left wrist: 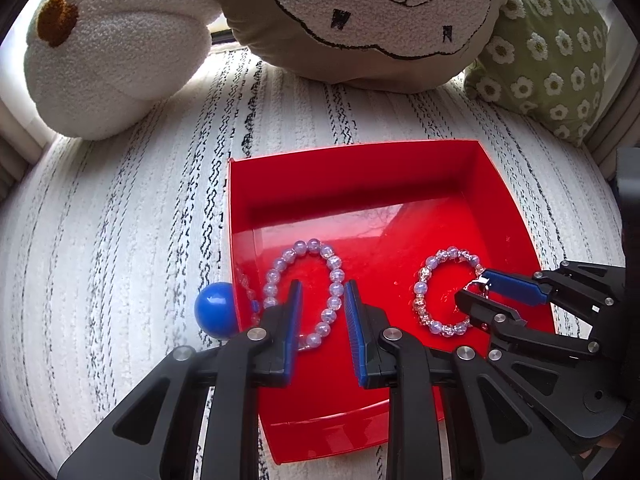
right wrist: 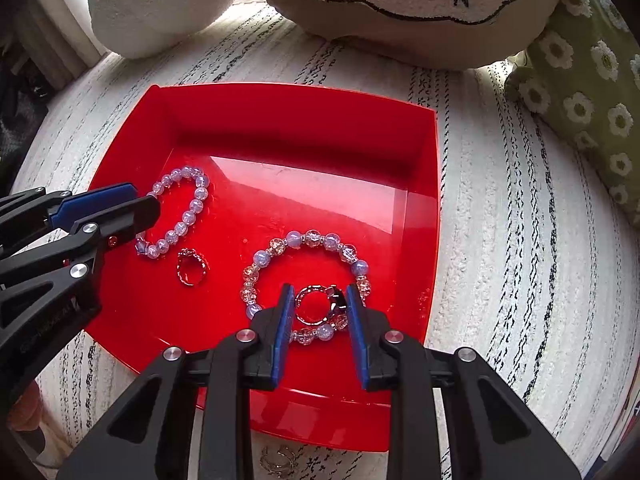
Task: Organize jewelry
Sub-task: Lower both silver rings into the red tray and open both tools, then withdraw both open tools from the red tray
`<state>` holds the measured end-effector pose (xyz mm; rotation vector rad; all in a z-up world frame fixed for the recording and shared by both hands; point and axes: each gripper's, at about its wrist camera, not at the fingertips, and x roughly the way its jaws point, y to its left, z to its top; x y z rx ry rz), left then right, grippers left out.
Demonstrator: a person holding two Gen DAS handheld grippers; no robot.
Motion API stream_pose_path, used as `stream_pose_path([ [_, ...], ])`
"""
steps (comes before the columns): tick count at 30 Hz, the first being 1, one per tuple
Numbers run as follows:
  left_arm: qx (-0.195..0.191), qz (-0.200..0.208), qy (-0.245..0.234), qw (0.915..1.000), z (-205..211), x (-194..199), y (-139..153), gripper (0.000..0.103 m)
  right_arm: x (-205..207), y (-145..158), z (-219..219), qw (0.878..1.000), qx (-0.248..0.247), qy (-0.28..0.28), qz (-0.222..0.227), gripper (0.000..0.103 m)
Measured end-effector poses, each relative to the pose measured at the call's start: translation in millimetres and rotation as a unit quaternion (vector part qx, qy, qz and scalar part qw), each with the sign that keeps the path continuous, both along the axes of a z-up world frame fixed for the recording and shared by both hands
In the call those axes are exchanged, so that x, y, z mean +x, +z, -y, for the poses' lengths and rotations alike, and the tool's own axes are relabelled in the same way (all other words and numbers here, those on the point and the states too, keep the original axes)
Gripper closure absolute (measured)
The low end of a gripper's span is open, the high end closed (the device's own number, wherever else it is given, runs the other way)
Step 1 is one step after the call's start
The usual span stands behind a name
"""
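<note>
Right tongs point(right wrist: 316, 308) lower centre, narrowly bracketing ring point(right wrist: 320, 306), grip unclear | left tongs point(left wrist: 322, 304) wide, empty | you lower it gently into red tray point(right wrist: 300, 112)

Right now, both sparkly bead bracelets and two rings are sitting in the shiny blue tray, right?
Almost: the glossy plastic tray is red, not blue. The right wrist view shows both bead bracelets and two metal rings inside it.

red tray point(right wrist: 304, 128): two lilac bead bracelets point(right wrist: 182, 212) point(right wrist: 308, 280) flat inside | small ring point(right wrist: 193, 267) between | dark-stone ring point(right wrist: 320, 306) upright
</note>
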<state>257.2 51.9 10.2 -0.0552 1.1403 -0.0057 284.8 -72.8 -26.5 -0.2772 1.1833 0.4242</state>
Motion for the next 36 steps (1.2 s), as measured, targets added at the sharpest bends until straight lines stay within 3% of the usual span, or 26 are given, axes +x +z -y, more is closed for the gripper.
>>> stream_pose_path([
  [4,-0.002,-0.001,-0.002,1.0,1,0,0,0.083,0,1,-1,1.0,0.002,0.0,0.002,0.076],
  [7,-0.002,-0.001,-0.001,1.0,1,0,0,0.083,0,3,-1,1.0,0.002,0.0,0.008,0.068],
  [19,-0.017,0.018,-0.003,0.9997,-3,-14,18,0.083,-18,27,1,0.999,0.024,0.009,0.033,0.067],
  [22,-0.02,0.029,-0.009,0.9993,-4,-27,27,0.081,-34,39,8,0.998,0.034,0.013,0.05,0.052],
  [24,-0.023,0.034,-0.007,0.9991,-6,-37,32,0.069,-47,46,15,0.997,0.04,0.016,0.061,0.049],
  [28,-0.035,0.048,-0.003,0.9983,-7,-60,41,0.058,-75,59,34,0.995,0.056,0.019,0.076,0.036],
  [30,-0.045,0.056,-0.004,0.9974,-8,-74,45,0.038,-90,63,43,0.994,0.062,0.019,0.089,0.023],
  [32,-0.061,0.069,-0.006,0.9957,-10,-89,49,0.02,-105,66,51,0.993,0.066,0.017,0.102,0.02],
  [36,-0.048,0.095,-0.004,0.9943,-10,-120,56,0.016,-132,64,71,0.991,0.077,0.01,0.111,0.014],
])
